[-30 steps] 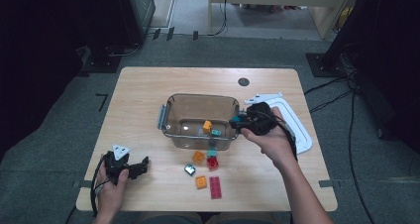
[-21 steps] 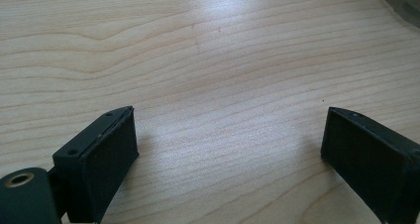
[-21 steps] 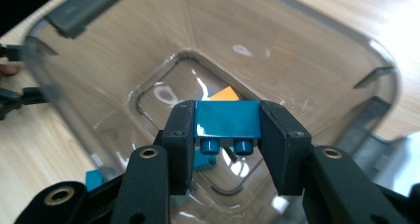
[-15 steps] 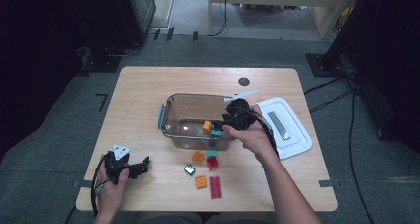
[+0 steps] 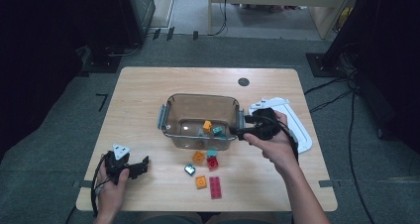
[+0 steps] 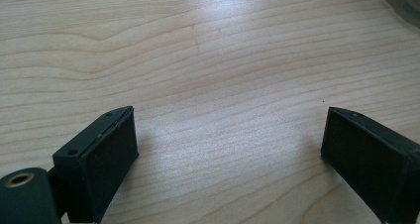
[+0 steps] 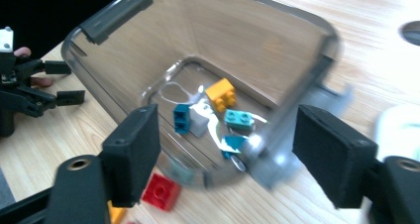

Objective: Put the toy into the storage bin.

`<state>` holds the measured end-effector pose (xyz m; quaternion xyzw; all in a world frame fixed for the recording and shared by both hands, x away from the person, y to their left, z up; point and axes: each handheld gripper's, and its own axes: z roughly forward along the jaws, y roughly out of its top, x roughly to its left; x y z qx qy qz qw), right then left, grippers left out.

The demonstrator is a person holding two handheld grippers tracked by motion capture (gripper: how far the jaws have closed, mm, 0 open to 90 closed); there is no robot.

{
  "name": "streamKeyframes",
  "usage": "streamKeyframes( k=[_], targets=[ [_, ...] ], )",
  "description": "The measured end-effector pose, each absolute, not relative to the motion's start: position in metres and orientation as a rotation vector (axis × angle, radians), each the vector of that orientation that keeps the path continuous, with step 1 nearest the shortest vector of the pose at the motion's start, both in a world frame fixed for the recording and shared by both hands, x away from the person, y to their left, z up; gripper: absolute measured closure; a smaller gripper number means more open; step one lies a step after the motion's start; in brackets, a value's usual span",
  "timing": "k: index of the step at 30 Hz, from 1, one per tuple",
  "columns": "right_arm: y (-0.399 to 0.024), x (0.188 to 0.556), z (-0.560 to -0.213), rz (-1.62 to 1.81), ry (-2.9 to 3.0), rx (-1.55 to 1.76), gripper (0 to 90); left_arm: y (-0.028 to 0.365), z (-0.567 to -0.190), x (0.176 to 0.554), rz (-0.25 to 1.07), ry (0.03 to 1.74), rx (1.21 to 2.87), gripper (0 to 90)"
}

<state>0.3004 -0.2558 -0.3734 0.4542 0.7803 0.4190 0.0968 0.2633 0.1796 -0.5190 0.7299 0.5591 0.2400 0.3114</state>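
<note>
Right gripper [image 5: 236,131] sits at the clear bin's [image 5: 171,116] right end in the high view. A second back it hung over that end nearer the white lid [image 5: 299,130], so it's swung back after a drop, and more loose bricks [image 5: 208,165] wait in front of the bin. Left gripper [image 5: 144,164] rests well left of the bin, jaws spread.

Left gripper view: bare table [image 6: 208,60] between wide jaws.

Right gripper view: its jaws have just been opening and pinch nothing, with the bin's corner and grey latch [image 7: 277,157] between them. Orange brick [image 7: 221,94] lies inside.
</note>
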Motion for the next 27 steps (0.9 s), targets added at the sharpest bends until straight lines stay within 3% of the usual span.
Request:
streamKeyframes(
  k=[5, 14, 27],
  targets=[
    [-0.275, 0.281, -0.382, 1.21, 2.264, 1.358, 17.2, 0.179, -0.519, 0.263, 0.633, 1.478, 1.922, 7.3],
    [-0.301, 0.251, -0.423, 1.197, 2.194, 1.444, 17.0, 0.18, -0.519, 0.263, 0.632, 1.477, 1.926, 7.3],
    [-0.283, 0.233, -0.484, 1.214, 2.215, 1.516, 39.9, 0.18, -0.519, 0.263, 0.632, 1.476, 1.928, 7.3]
  ],
)
